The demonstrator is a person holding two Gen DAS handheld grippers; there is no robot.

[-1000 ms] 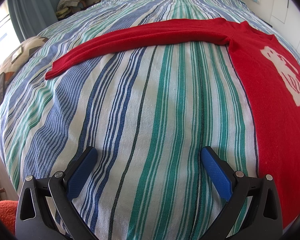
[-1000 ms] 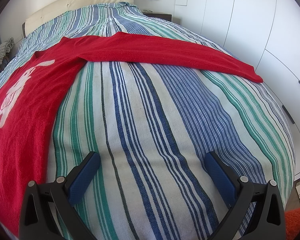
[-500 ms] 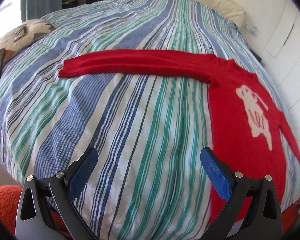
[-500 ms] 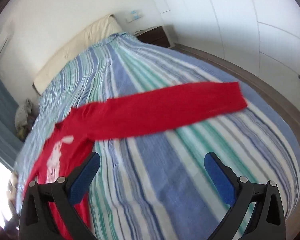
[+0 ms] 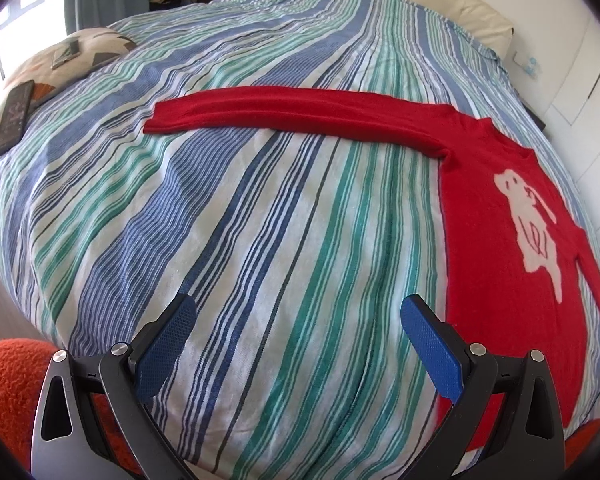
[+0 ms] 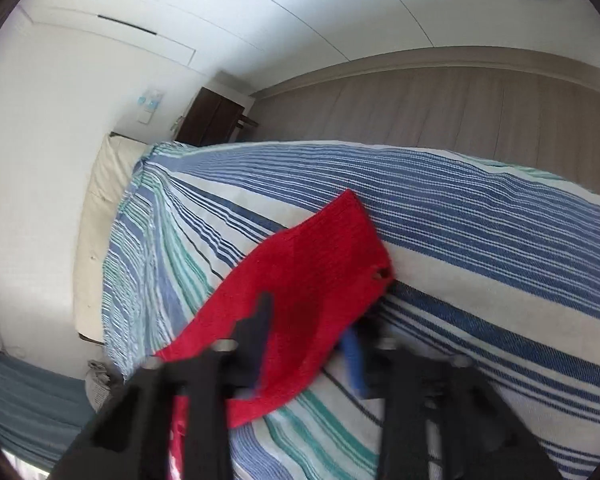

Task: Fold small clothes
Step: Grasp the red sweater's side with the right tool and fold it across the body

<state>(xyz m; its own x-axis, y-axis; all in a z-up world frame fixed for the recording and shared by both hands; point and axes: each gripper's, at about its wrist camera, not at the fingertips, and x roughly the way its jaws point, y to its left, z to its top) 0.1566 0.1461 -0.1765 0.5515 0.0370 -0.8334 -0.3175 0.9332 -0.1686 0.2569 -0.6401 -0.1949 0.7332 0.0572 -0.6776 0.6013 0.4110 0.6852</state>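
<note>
Presently the red sweater (image 5: 500, 216) lies flat at the bed's (image 5: 260, 220) three o'clock side, soft and limp, right tool (image 6: 312, 344) clamped on its sleeve cuff (image 6: 320, 264), left tool (image 5: 296, 344) wide and empty.

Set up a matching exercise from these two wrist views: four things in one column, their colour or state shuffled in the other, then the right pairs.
Things:
1. red sweater
2. left gripper
3. right gripper
4. phone

States:
A. lying on the patterned cushion
B. open above the striped bedspread
C. spread flat, white animal on its front
D. shut on the sweater's sleeve

Pairs: 1-C, 2-B, 3-D, 4-A
</note>
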